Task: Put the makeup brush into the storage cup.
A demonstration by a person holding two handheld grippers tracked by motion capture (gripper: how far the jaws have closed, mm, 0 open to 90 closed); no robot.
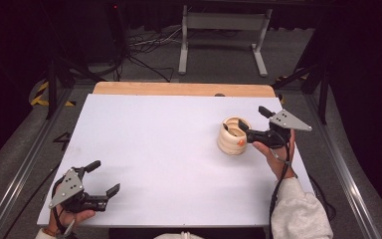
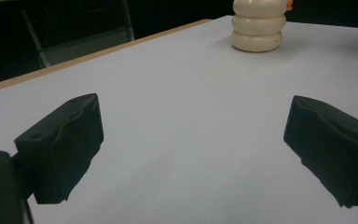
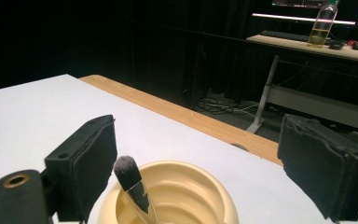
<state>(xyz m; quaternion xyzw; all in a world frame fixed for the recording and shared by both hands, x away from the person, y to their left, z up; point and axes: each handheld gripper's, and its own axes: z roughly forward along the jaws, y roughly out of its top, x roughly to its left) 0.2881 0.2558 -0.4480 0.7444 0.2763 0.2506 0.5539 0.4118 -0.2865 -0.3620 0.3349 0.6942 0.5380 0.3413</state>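
Left tongs [image 1: 102, 178] at the near left corner of the white surface [image 1: 159, 149], jaws wide, nothing between them. Farther out on the right side, right tongs [image 1: 242, 130] poised over the cream ribbed holder [image 1: 232, 135], jaws wide apart, pads touching nothing. Makeup brush [image 3: 131, 185] stands tilted inside the holder, bristles up, leaning on the rim beside the left-hand jaw in the right gripper view. Beyond the surface's far wooden edge, desk frame [image 1: 223, 30] on the floor.

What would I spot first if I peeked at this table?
The cream ribbed cup on the white table, toward its right side, with a dark-bristled makeup brush standing inside. The right gripper hangs open over it, while the left gripper waits open at the near left corner.
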